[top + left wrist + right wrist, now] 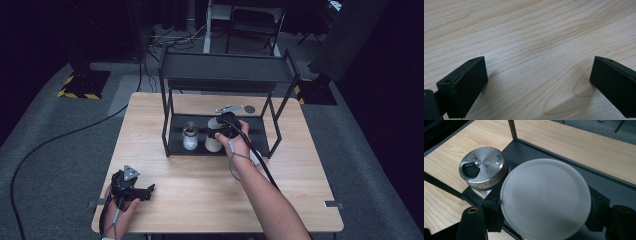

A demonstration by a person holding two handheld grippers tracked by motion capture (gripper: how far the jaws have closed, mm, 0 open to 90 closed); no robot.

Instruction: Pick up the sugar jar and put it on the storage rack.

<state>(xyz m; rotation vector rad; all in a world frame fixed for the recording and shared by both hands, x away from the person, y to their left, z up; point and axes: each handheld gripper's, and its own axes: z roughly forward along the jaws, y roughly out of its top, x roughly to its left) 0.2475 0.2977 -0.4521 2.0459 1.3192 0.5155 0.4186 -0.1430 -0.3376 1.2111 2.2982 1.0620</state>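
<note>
A white round-lidded container [212, 143] stands on the lower shelf of a black metal rack [225, 70] at the middle of the wooden table [200, 195]. My right gripper [220, 132] is shut on it from above. In the right gripper view the black pads [495, 216] press both sides of the white lid [545, 192]. Just left of it stands a glass shaker [190, 137] with a steel lid [483, 167], close beside the container. My left gripper [144, 192] rests on the table's near left corner. Its jaws are open over bare wood [536, 85].
The rack's upper shelf overhangs the lower shelf [256, 139], and its thin posts [512, 128] stand at the corners. A small round disc [249, 109] lies on the table behind the rack. Cables [60, 137] run over the grey floor on the left.
</note>
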